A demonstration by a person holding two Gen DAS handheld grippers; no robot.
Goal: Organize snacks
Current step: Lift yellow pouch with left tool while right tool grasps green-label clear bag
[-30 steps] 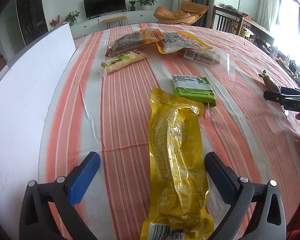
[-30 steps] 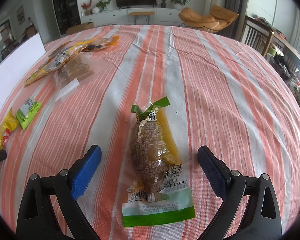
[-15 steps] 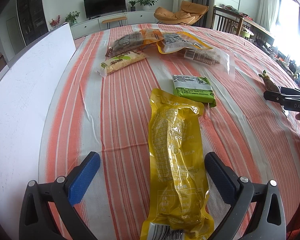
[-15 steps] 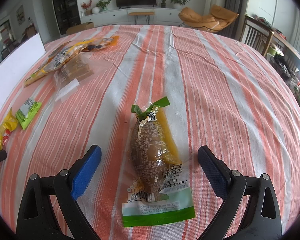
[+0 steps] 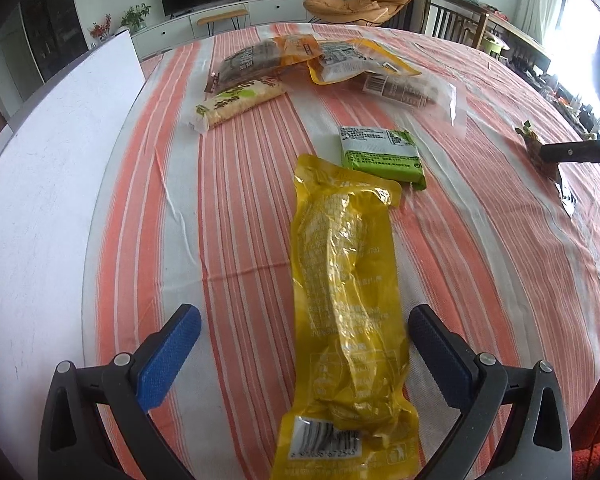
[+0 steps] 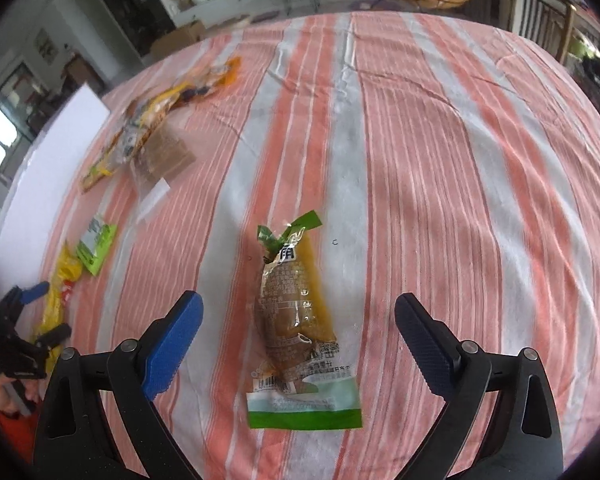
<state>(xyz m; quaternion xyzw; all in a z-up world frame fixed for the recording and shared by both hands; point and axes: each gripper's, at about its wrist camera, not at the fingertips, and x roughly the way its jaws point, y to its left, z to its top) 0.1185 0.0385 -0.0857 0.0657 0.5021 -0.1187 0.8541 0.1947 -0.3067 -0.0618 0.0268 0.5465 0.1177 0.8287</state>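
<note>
Pre-grasp step: your left gripper (image 5: 304, 352) straddles the yellow corn pack (image 5: 346, 304), jaws wide apart, nothing held. Your right gripper (image 6: 296, 340) gapes over the brown snack pouch (image 6: 294, 312) (also empty). Next, lower and close.

Barcode digits on yellow corn pack (image 5: 348, 304) partly legible: "6 97…67254". Chinese print on rice-cake pack (image 5: 236, 100), green pack (image 5: 380, 152) and brown pouch (image 6: 292, 312): not legible.

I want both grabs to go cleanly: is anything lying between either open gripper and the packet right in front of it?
Nothing visible. The left gripper is open around the yellow corn packet, and the right gripper is open around the brown snack packet. The green packet lies beyond the corn's far end.
</note>
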